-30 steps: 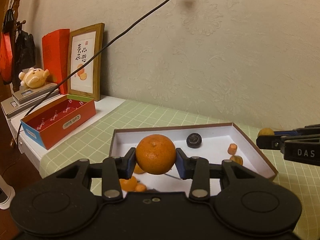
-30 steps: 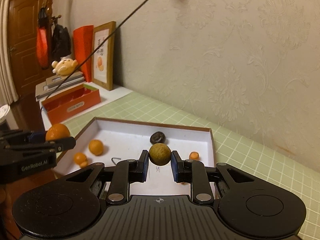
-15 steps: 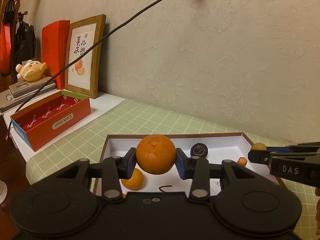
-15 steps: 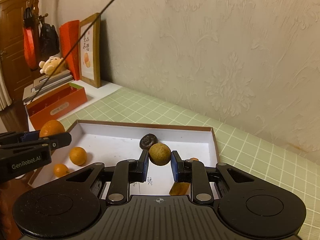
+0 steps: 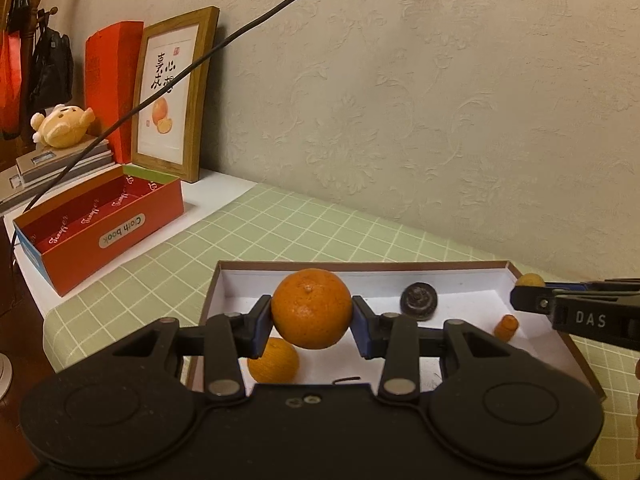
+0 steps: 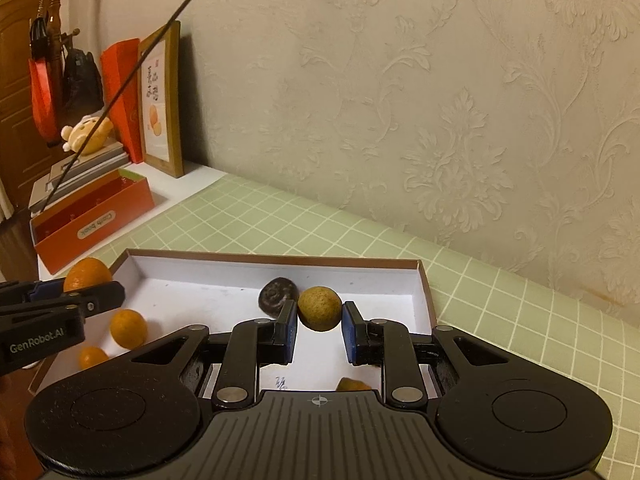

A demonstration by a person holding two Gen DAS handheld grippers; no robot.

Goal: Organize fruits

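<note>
My left gripper (image 5: 312, 316) pinches a large orange (image 5: 311, 307), half hiding a smaller one (image 5: 276, 362) below. My right gripper (image 6: 319, 326) clamps a yellowish-brown fruit (image 6: 319, 308). Both hover level over the white tray (image 6: 224, 266), where a dark fruit (image 6: 276, 294) lies, its kind unclear.

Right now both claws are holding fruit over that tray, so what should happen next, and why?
Probably carry both fruits left toward the red box. The left claw grips an orange, the right claw a brownish fruit, both lifted above the tray, and the box looks open and empty.
</note>
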